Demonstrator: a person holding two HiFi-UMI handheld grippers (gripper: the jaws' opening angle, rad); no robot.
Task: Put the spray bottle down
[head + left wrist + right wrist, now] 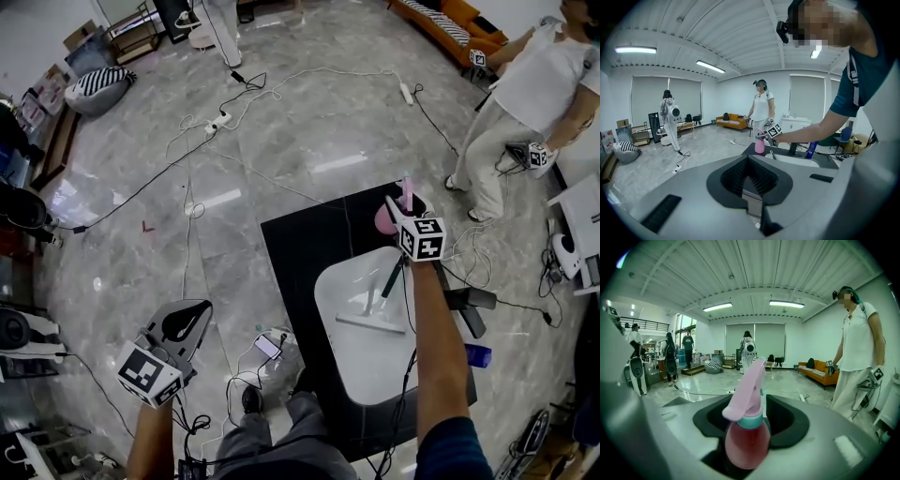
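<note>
The pink spray bottle (pixel 384 219) stands upright at the far corner of the black table (pixel 295 253). My right gripper (pixel 397 210) is right around it. In the right gripper view the spray bottle (pixel 746 439) fills the middle between the two dark jaws, and a dark gap shows on each side of it, so my right gripper (pixel 749 412) is open. My left gripper (pixel 200 307) hangs low at the left over the floor, away from the table, shut and with nothing in it. From the left gripper view (pixel 748 161) the spray bottle (pixel 759 143) shows far off under the right hand.
A white basin (pixel 339 291) with a faucet (pixel 386 281) lies on the table behind the bottle. A blue bottle (pixel 476 354) stands at the table's right edge. Cables (pixel 216 127) run over the grey floor. A person (pixel 530 89) stands at the top right.
</note>
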